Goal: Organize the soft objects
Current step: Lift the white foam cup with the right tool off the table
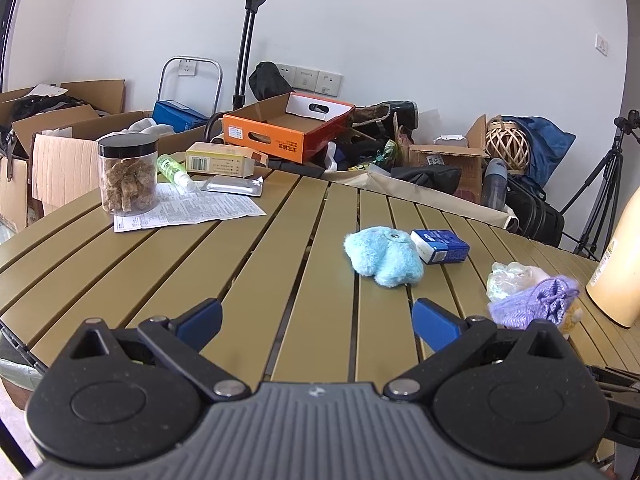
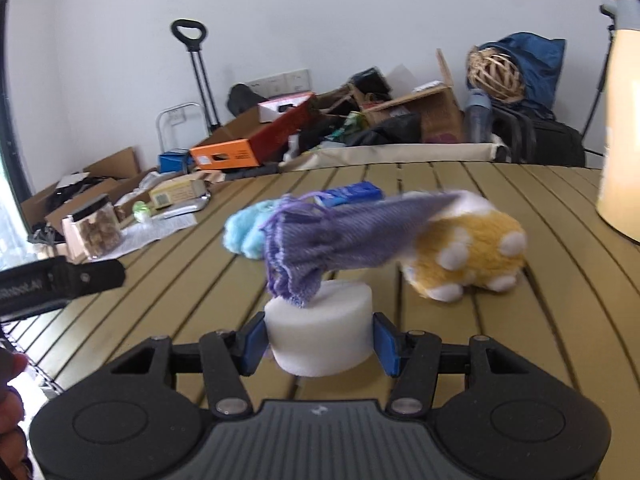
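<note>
White foam cylinder [image 2: 320, 338] being gripped between blue pads of right gripper [image 2: 320, 346], jaws partly closed on its sides, near edge of slatted table [image 2: 520, 340]. Purple knit pouch [image 2: 320, 240] being draped on cylinder's top, blurred. Yellow plush paw [image 2: 472, 252] lying just right of pouch; light blue plush [image 1: 382, 256] lying farther off, touching blue carton [image 1: 440, 246]. Left gripper [image 1: 316, 320] being held wide open over bare slats, nothing between fingers.
</note>
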{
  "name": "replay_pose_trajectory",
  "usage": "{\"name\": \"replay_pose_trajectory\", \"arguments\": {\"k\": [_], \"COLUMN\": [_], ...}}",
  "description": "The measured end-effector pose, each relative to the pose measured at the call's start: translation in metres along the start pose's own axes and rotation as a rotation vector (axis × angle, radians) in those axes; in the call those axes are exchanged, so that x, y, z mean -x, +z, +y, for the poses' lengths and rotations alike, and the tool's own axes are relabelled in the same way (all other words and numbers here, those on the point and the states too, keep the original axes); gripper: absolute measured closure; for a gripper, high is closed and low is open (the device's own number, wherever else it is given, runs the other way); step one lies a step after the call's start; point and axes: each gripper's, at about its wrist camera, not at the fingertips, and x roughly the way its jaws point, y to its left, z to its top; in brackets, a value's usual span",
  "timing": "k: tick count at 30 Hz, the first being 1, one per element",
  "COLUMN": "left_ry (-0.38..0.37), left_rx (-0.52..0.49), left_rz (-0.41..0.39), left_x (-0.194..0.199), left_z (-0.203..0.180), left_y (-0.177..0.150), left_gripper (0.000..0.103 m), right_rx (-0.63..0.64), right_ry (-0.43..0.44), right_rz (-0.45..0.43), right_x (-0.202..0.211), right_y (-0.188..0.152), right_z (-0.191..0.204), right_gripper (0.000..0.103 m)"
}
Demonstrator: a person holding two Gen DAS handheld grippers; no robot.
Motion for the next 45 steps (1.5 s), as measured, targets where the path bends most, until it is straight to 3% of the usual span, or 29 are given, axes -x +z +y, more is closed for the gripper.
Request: {"name": "replay_pose_trajectory", "arguments": {"k": [16,33,45], "left_ry": [-0.034,-0.075,-0.133], "left_rx": [-0.001,-0.047,-0.093], "left_rz": [-0.008,0.011,0.043], "left_x": [0.006,0.003,-0.003], "left_z": [-0.022,-0.056,-0.089], "left_y": [-0.001,-0.01,-0.022], "left_gripper": [0.0,0.0,0.0], "right_rx": [-0.036,-0.016,-0.009], "right_ry": [-0.128,-0.429,-0.461], "right_rz": [-0.021,-0.089,-0.101], "right_x": [0.041,0.064,0.069], "right_y": [-0.02,-0.027,-0.027], "right_z": [-0.038,-0.083,-0.101], "right_gripper": [0.049,0.048,0.048]}}
